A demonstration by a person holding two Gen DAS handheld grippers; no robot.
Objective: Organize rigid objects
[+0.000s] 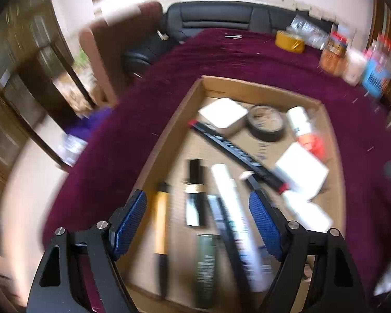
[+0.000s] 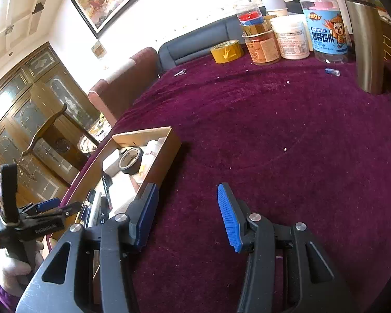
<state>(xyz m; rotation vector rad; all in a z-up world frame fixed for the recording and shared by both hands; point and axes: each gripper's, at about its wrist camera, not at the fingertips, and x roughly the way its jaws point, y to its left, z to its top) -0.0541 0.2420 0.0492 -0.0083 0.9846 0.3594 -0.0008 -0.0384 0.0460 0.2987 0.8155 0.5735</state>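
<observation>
Cardboard box point(image 1: 250, 88) sits on the purple worktop point(image 2: 273, 135), holding pens, a long black ruler point(image 1: 237, 154), a tape roll point(image 1: 266, 123) and white packs. Left gripper point(image 1: 198, 208) hangs above the box's near end, jaws released, gripping nothing. Right gripper point(image 2: 187, 208) hovers just beside the box over bare cloth, jaws apart and empty.
</observation>
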